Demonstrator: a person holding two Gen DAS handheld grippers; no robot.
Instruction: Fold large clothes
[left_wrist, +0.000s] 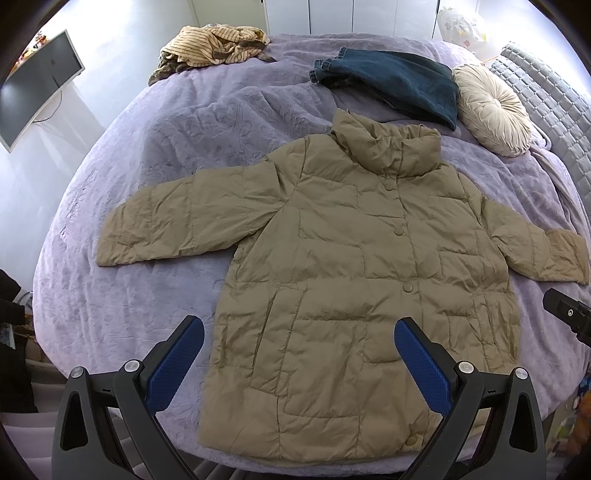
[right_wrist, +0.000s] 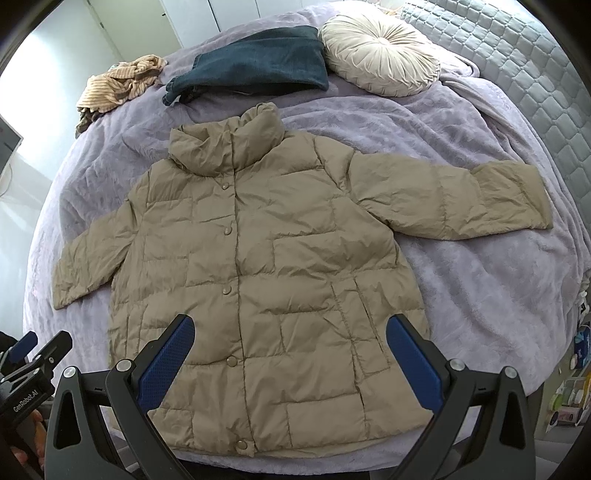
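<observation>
A tan quilted puffer jacket (left_wrist: 351, 266) (right_wrist: 258, 266) lies flat and buttoned on a lilac bedspread (left_wrist: 147, 166) (right_wrist: 461, 277), collar away from me, both sleeves spread out sideways. My left gripper (left_wrist: 299, 332) hovers open above the jacket's lower left part, blue pads wide apart with nothing between them. Over the lower right part near the pocket, my right gripper (right_wrist: 290, 328) is likewise open and holds nothing. The left gripper's body shows at the left edge of the right wrist view, and the right gripper's edge at the right of the left wrist view.
Folded dark blue jeans (left_wrist: 391, 81) (right_wrist: 251, 70) and a round cream cushion (left_wrist: 491, 107) (right_wrist: 380, 51) lie beyond the collar. A striped beige garment (left_wrist: 214, 46) (right_wrist: 118, 83) is bunched at the far left. A quilted grey headboard (right_wrist: 517, 66) stands right, a monitor (left_wrist: 33, 88) left.
</observation>
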